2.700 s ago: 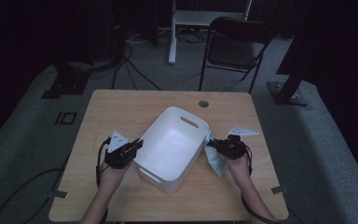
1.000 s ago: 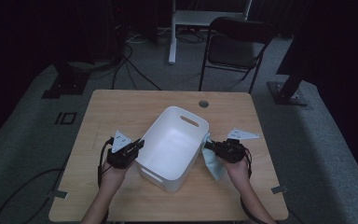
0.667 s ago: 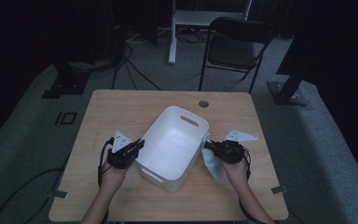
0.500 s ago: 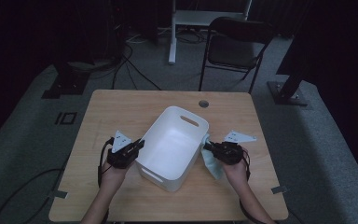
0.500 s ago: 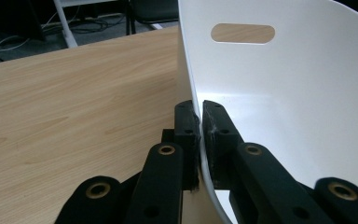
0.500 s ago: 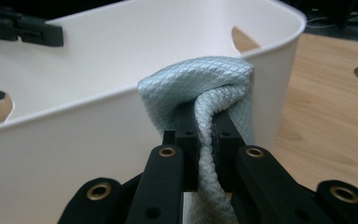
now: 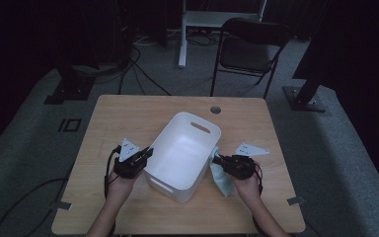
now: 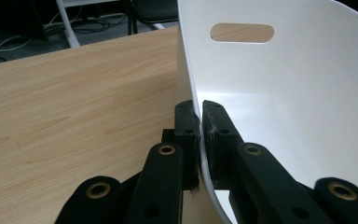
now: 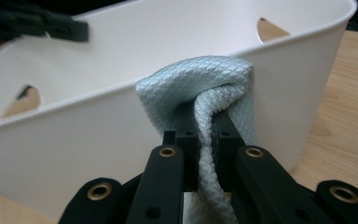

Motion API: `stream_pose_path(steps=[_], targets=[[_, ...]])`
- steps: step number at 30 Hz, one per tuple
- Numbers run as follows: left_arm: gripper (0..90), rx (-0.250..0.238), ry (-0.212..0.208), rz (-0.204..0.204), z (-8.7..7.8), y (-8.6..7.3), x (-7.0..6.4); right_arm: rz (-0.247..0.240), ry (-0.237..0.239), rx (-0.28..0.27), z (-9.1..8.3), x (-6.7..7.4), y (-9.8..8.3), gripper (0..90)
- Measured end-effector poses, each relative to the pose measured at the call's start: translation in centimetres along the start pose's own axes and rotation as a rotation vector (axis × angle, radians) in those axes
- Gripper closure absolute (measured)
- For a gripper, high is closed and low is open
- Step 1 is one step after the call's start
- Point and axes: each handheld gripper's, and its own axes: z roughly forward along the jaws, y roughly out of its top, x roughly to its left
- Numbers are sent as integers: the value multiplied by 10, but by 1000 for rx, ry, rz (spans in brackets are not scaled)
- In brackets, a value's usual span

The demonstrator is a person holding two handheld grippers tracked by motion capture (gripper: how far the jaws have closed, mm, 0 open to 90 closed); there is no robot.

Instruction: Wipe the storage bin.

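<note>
cloth's (image 9: 205, 93) lower end cut off, tub's (image 8: 307, 93) rim cropped

A plain white bin (image 7: 183, 148) is seen on a light wood-grain desk (image 7: 128, 113). A pale blue-green cloth (image 9: 214, 93) with a fine diamond weave is shown against the bin's white wall. Both claws, left (image 8: 200, 121) and right (image 9: 204, 130), are black, with brass-coloured rivets. A grey floor (image 7: 39, 128) and a black chair (image 7: 249, 49) are seen beyond.

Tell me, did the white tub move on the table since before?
No. The tub sits at the same slant, its far end as close to the table's round hole as in the earlier high views.
</note>
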Motion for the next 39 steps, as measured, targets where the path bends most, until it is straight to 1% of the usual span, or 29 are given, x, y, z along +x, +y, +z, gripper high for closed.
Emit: stream_pose_path(steps=[3, 5, 6, 8, 9, 10, 11, 12, 14, 16, 18, 19, 20, 21, 23, 25, 28, 29, 30, 31, 33, 34, 36, 39], targets=[[856, 0, 7, 0, 0, 0, -1, 8, -3, 30, 4, 0, -4, 850], [854, -3, 14, -13, 0, 0, -1, 20, 5, 33, 3, -1, -4, 849], [855, -4, 16, -16, 0, 0, -1, 26, 12, 28, 1, 0, -3, 849], [856, -3, 13, -14, 1, 0, -1, 35, 46, -8, -4, 2, -1, 849], [856, -1, 14, -10, 1, 0, -1, 25, 42, -11, -4, 3, 0, 850], [857, 0, 11, -8, 1, 0, -1, 3, 26, -5, -4, 6, 1, 849], [859, 0, 10, -6, 1, 0, -2, -7, 17, -3, -3, 7, 1, 849], [859, 1, 12, -4, 1, 0, -2, -4, 16, -2, -1, 7, 0, 850], [857, 0, 21, -5, 1, 0, -3, -4, 3, 24, 3, 6, -3, 850], [855, -4, 29, -20, 1, 0, -3, 10, 0, 51, 6, 5, -7, 850], [856, -2, 32, -19, 1, 0, -4, 14, 3, 51, 5, 5, -7, 850], [857, -1, 30, -15, 1, 1, -4, 15, 34, 35, -1, 8, -4, 849], [858, 1, 29, -12, 2, 1, -4, 11, 42, 21, -4, 11, -2, 849], [859, 2, 25, -8, 2, 1, -4, -8, 39, 13, -6, 15, 1, 849], [859, 3, 21, -7, 2, 1, -4, -36, 15, 19, -5, 19, 3, 850], [859, 3, 24, -4, 2, 1, -5, -19, 20, 15, -3, 18, 1, 850], [859, 4, 35, -5, 2, 1, -6, -14, 16, 40, 1, 17, -4, 850], [859, 4, 35, -5, 2, 1, -6, -14, 16, 40, 1, 17, -4, 850], [859, 4, 43, -14, 2, 1, -6, -12, 16, 43, 1, 17, -5, 850], [860, 4, 44, -17, 2, 2, -6, 2, 28, 45, -2, 18, -4, 849], [863, 7, 44, -13, 3, 2, -7, 8, 56, 19, -7, 21, -3, 849], [863, 8, 41, -11, 3, 2, -7, -1, 57, 13, -9, 24, -1, 849], [863, 7, 38, -10, 3, 2, -7, -23, 37, 16, -8, 27, -1, 849], [863, 8, 45, -8, 3, 2, -8, -15, 33, 37, -3, 27, -6, 850]])
